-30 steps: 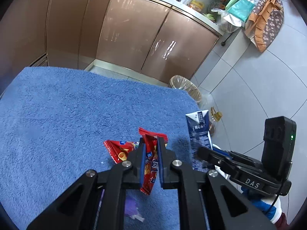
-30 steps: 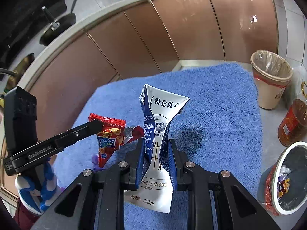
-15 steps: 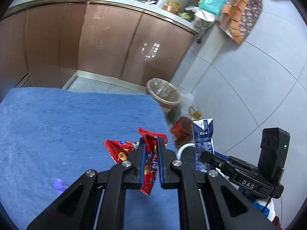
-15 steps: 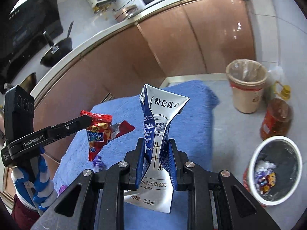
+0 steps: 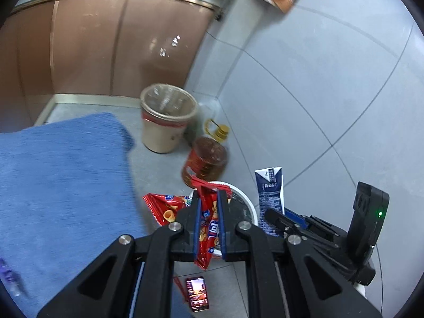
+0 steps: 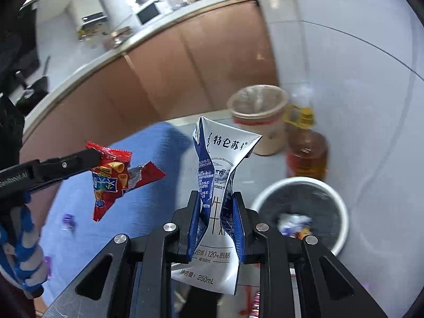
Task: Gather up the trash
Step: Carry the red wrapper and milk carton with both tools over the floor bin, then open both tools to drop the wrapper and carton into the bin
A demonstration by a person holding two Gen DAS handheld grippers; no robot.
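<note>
Both grippers were clamped on trash: the left gripper (image 5: 209, 217) pinched a wrapper (image 5: 208, 228), the right gripper (image 6: 216, 217) a carton (image 6: 220, 175). Each hung near the bin (image 6: 341, 204), apparently so both could be dropped in.

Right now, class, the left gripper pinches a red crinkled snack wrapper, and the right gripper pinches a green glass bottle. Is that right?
Not quite. The right gripper pinches a crushed blue-and-white milk carton, not a green glass bottle; the right wrist view shows it. The left gripper does pinch the red crinkled snack wrapper.
</note>
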